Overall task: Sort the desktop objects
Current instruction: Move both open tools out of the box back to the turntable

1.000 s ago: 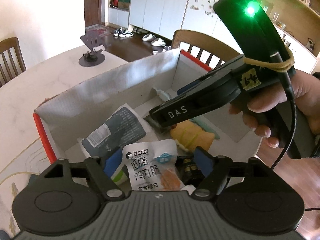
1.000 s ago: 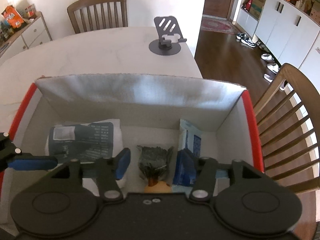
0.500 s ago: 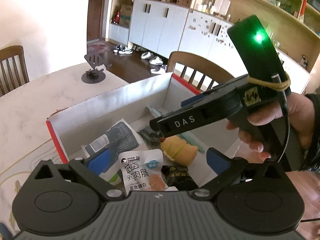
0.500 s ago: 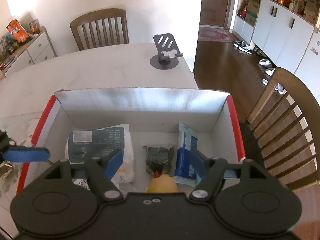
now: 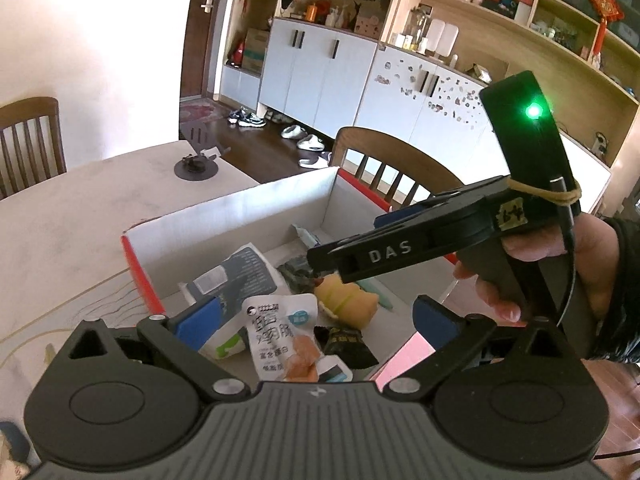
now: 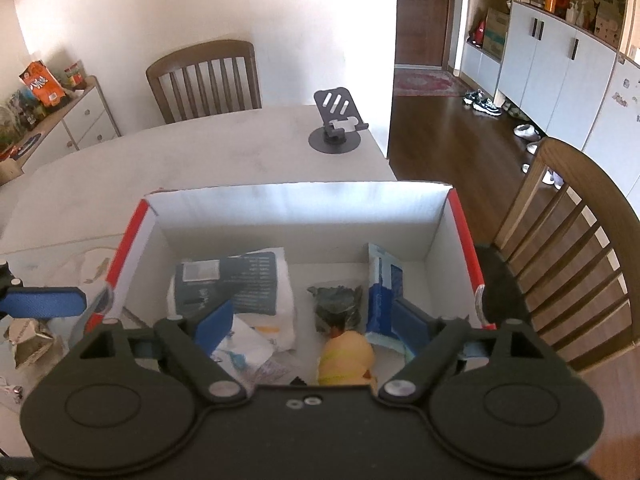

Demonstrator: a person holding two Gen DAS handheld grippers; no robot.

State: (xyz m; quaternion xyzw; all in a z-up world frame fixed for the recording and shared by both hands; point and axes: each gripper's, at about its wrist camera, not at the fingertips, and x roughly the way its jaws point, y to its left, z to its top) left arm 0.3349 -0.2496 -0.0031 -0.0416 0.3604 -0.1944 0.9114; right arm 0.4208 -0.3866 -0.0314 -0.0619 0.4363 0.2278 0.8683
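1. Cardboard box (image 6: 296, 208), white inside with red edges, sits on the pale tabletop (image 6: 200, 160).
2. Inside: one crinkly white pouch (image 5: 280, 336), one yellow plush toy (image 6: 346, 356).
3. Left gripper (image 5: 316, 320) and right gripper (image 6: 312, 324): jaws wide, empty.

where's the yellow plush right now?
In the box, near its front edge and right of centre: the plush lies between the white pouch and the blue packet, touching a dark wrapper behind it.
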